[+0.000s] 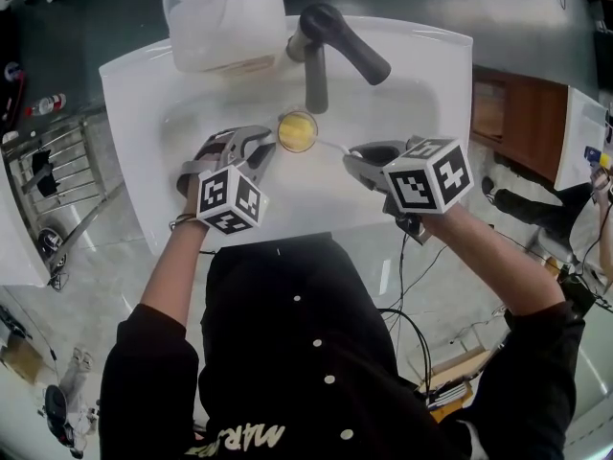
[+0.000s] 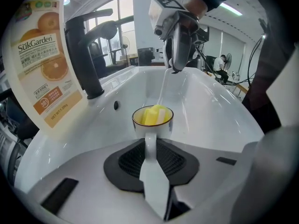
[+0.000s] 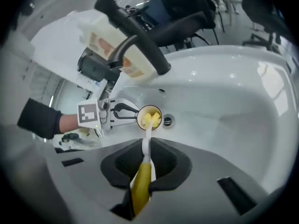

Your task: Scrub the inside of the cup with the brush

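A small white cup (image 1: 298, 130) with a dark rim hangs over the white sink basin (image 1: 383, 175). My left gripper (image 1: 257, 151) is shut on the cup's handle (image 2: 150, 146). In the left gripper view the cup (image 2: 152, 119) sits just past the jaws, with the yellow sponge head (image 2: 153, 114) of the brush inside it. My right gripper (image 1: 356, 158) is shut on the brush's yellow handle (image 3: 141, 186); its white stem (image 3: 146, 141) runs forward into the cup (image 3: 149, 118). In the left gripper view, the right gripper (image 2: 177, 62) hangs above and behind the cup.
A dark faucet (image 1: 330, 46) arches over the basin behind the cup. A big soap bottle with an orange label (image 2: 39, 64) stands on the sink's back left corner. The drain (image 3: 167, 121) lies beside the cup. A metal rack (image 1: 53, 175) stands left of the sink.
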### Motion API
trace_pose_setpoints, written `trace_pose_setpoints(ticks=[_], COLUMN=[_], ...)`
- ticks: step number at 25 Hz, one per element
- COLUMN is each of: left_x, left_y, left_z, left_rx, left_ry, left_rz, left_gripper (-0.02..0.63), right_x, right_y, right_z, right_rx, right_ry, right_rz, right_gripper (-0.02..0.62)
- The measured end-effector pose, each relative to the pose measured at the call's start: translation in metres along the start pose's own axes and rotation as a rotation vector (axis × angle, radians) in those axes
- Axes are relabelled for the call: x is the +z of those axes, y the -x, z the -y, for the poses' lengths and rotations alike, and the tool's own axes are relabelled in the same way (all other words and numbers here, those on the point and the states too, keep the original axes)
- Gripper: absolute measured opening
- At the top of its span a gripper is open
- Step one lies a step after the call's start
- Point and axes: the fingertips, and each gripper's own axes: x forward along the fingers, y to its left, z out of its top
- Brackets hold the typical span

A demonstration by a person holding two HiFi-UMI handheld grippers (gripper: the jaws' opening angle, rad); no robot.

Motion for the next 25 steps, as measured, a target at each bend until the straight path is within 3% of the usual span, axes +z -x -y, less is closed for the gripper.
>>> trace_pose_setpoints(ticks=[7, 9, 14, 20, 23, 25], left_x=[-0.004, -0.004, -0.005, -0.005, -0.005, -0.004], left_y=[0.0, 0.0, -0.001, -0.001, -0.001, 0.0], left_z=[-0.003, -0.004, -0.005, -0.005, -0.005, -0.006], left_rx=[0.0, 0.0, -0.001, -0.007, -0.008, -0.011], left_ry=[0.008, 0.009, 0.009, -0.002, -0.008, -0.008], left_rz=[-0.003, -0.003, -0.006, -0.009, -0.012, -0.012], left_gripper=[0.089, 0.089, 0.091, 0.091, 0.091, 0.091], right_x=[0.006, 0.009, 0.017, 0.026, 0.027, 0.028], right_y=[0.019, 0.025, 0.037, 0.037, 0.031, 0.025], right_z=[-0.007, -0.011, -0.021, -0.032, -0.036, -0.036], right_rx=[-0.111, -0.162, -0.316, -0.391, -0.39, -0.384], right_ry=[0.356, 0.548, 1.167, 1.848, 2.103, 2.209], right_rz=[0.01, -0.005, -0.092, -0.218, -0.282, -0.325], right_gripper=[0.051, 0.051, 0.049, 0.049, 0.049, 0.049])
